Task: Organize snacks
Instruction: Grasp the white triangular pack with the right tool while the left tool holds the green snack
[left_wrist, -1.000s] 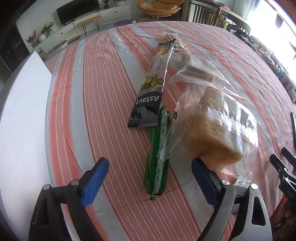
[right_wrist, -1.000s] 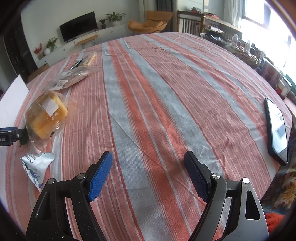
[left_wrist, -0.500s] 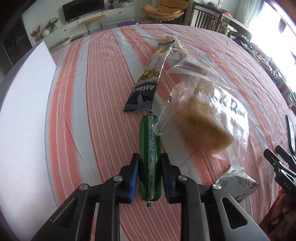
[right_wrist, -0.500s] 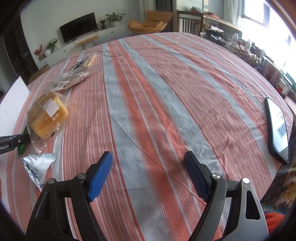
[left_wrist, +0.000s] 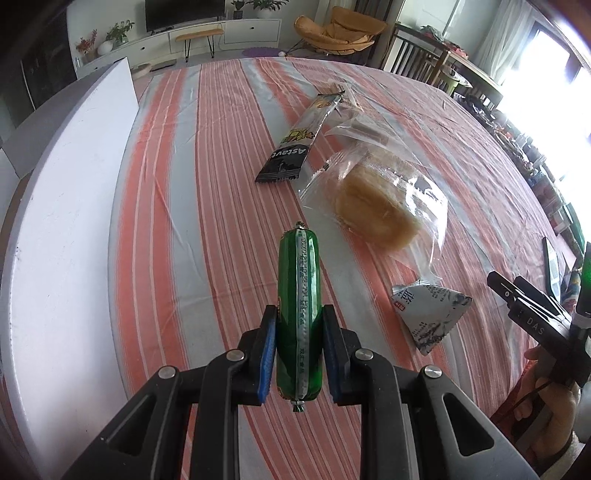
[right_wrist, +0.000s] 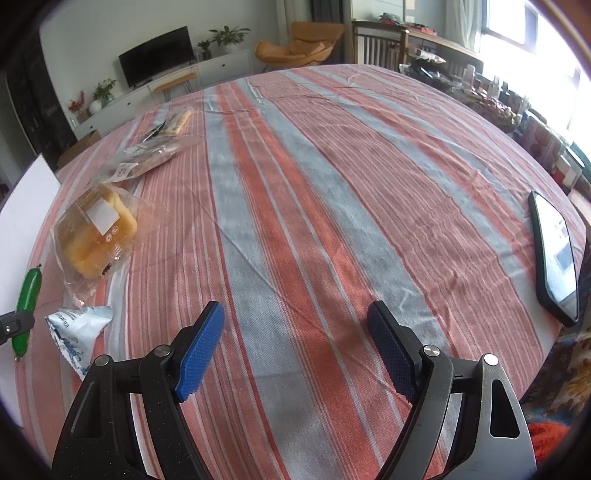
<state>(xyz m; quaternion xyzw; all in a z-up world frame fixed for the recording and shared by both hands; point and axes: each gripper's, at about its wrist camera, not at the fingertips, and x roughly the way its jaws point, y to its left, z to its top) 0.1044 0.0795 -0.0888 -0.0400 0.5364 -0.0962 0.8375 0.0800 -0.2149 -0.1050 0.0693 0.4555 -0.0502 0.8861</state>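
My left gripper is shut on a green sausage stick and holds it lifted above the striped tablecloth. The stick also shows at the left edge of the right wrist view. A bagged bread bun lies ahead to the right, also in the right wrist view. A long black snack pack lies beyond it. A small white triangular pouch lies to the right, also in the right wrist view. My right gripper is open and empty above the cloth.
A white board lies along the table's left side. A clear bag of snacks sits farther back. A black phone lies near the table's right edge. The right gripper shows at the right of the left wrist view.
My left gripper closed on the green sausage stick and lifted it off the cloth, moving back. The bread bag shifted and the white pouch came into view. The right gripper stayed still.
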